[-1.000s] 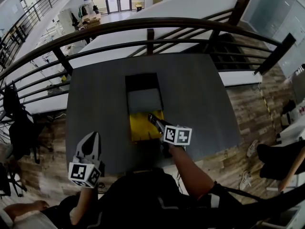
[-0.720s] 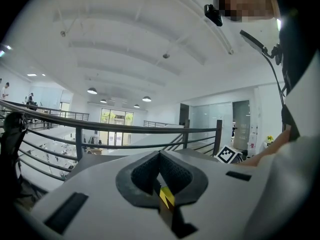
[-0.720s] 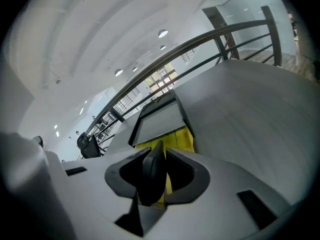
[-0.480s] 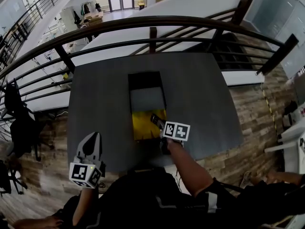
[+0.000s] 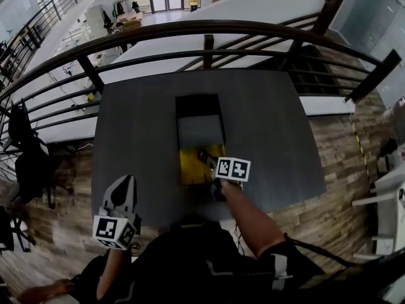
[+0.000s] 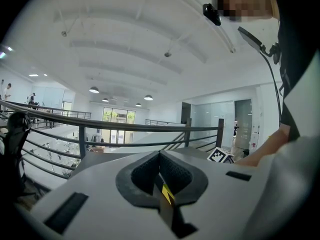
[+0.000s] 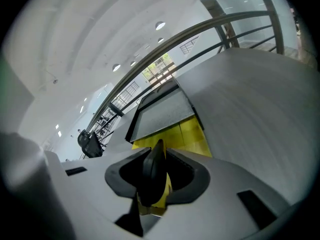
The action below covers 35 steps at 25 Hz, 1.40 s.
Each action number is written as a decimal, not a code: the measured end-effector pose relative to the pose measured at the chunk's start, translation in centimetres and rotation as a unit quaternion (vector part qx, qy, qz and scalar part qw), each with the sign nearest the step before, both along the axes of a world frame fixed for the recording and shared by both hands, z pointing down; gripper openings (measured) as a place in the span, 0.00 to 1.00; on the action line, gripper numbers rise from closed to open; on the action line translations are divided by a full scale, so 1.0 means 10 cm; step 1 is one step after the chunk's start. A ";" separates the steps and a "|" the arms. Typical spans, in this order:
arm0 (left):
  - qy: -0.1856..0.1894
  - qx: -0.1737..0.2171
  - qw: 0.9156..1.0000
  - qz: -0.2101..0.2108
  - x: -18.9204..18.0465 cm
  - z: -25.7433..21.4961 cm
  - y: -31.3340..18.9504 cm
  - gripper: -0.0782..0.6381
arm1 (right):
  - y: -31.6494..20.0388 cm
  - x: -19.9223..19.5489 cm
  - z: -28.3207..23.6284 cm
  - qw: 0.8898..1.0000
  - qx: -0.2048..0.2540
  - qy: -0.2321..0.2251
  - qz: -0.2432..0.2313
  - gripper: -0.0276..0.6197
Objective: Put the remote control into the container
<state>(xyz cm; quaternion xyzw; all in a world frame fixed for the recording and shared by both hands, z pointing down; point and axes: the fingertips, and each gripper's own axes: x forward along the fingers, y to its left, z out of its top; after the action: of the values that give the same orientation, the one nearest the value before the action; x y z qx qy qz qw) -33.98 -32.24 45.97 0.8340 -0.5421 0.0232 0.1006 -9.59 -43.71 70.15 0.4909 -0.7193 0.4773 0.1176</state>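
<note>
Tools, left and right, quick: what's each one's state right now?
Left tool: closed, empty.
Right tool: closed on the remote control.

The matt dark grey table [image 5: 272, 125] carries a rectangular container [image 5: 190, 168] with a black rim, a bright yellow inside at its near end and a plain grey panel over its far end; the slim plastic remote control [image 7: 151, 176] over the yellow part is black. The left claw [image 6: 160, 153] and the right claw [image 7: 158, 153] are pale grey with black ribbed pads, and each bears a cube [image 5: 233, 168] patterned with black-and-white square markers. On the far side the curved metal railing [image 5: 209, 29] is dark brown, and at right the plank floor [image 5: 335, 195] shows streaky brown wood grain.
</note>
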 end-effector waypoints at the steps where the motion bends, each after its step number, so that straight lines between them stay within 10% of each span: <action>1: -0.001 -0.002 1.000 -0.003 -0.01 0.00 0.00 0.12 | 0.00 -0.05 0.01 1.000 -0.004 -0.003 -0.012 0.19; 16: -0.016 -0.007 1.000 -0.016 -0.03 0.03 0.07 0.12 | 0.06 -0.26 0.37 0.983 -0.084 0.046 -0.158 0.19; 35: -0.029 -0.011 0.998 -0.057 -0.15 0.01 0.26 0.12 | 0.07 -0.28 0.63 0.966 -0.133 0.091 -0.203 0.19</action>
<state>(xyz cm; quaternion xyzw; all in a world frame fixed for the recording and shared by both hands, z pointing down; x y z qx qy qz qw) -35.49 -29.61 46.06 0.7993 -0.5914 0.0475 0.0954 -12.38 -43.05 76.48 0.3558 -0.7205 0.4880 0.3408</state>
